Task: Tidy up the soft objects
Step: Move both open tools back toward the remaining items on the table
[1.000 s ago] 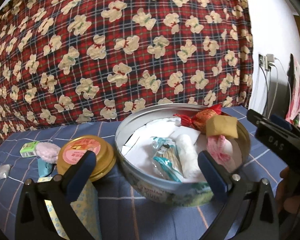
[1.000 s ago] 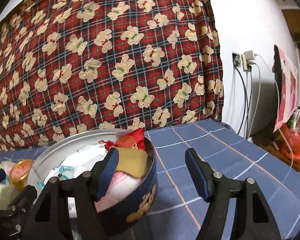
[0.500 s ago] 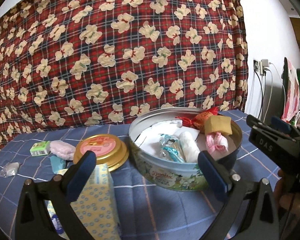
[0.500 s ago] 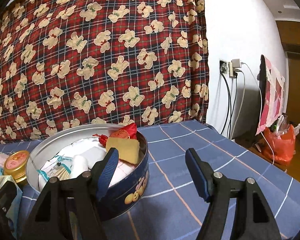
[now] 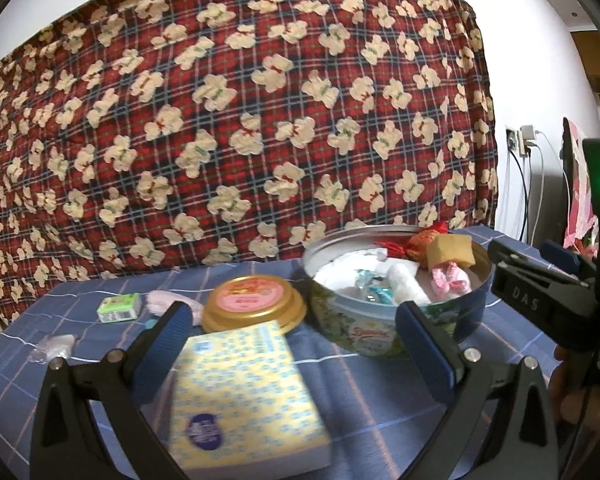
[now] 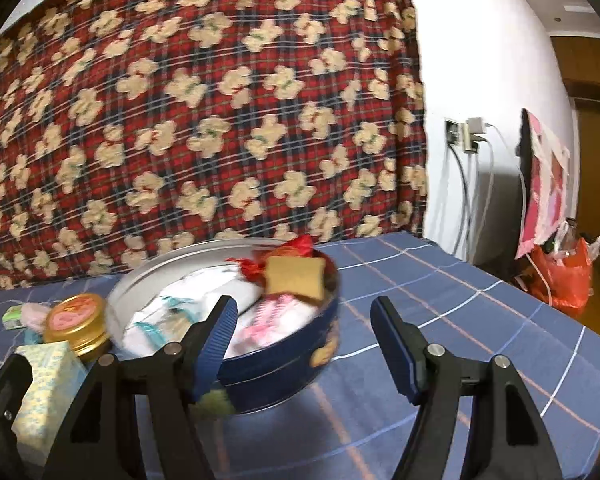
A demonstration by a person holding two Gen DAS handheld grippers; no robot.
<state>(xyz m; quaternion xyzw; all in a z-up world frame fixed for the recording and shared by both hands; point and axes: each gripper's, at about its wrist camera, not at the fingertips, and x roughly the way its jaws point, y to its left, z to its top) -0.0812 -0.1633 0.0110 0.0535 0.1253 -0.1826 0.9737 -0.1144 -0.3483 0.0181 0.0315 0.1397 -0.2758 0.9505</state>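
1. The round cookie tin (image 5: 384, 322) sits open on the blue checked cloth (image 5: 340, 384), near the patterned blanket (image 5: 236, 120) that hangs behind it. Inside lie soft things: a yellow sponge (image 5: 449, 250), a red-orange pouch (image 5: 418, 242), a pink knitted piece (image 5: 450, 280), a white roll (image 5: 406, 286) and some teal-printed packets (image 5: 374, 290) on white paper.
2. Just left of the tin stands a gold-lidded jar (image 5: 254, 302) (pink label on top).
3. In front of the jar lies a yellow tissue pack (image 5: 240, 396), between the left gripper's fingers but not pressed by them.
4. Further left on the cloth are a pink puff (image 5: 160, 300), a small green packet (image 5: 119, 308) and a clear wrapped item (image 5: 54, 346).
5. The left gripper (image 5: 292, 340) has its jaws spread wide and holds nothing.
6. The right gripper (image 6: 306, 340) is likewise spread and empty, one finger (image 6: 216, 340) in front of the tin's near rim, the other over bare cloth.
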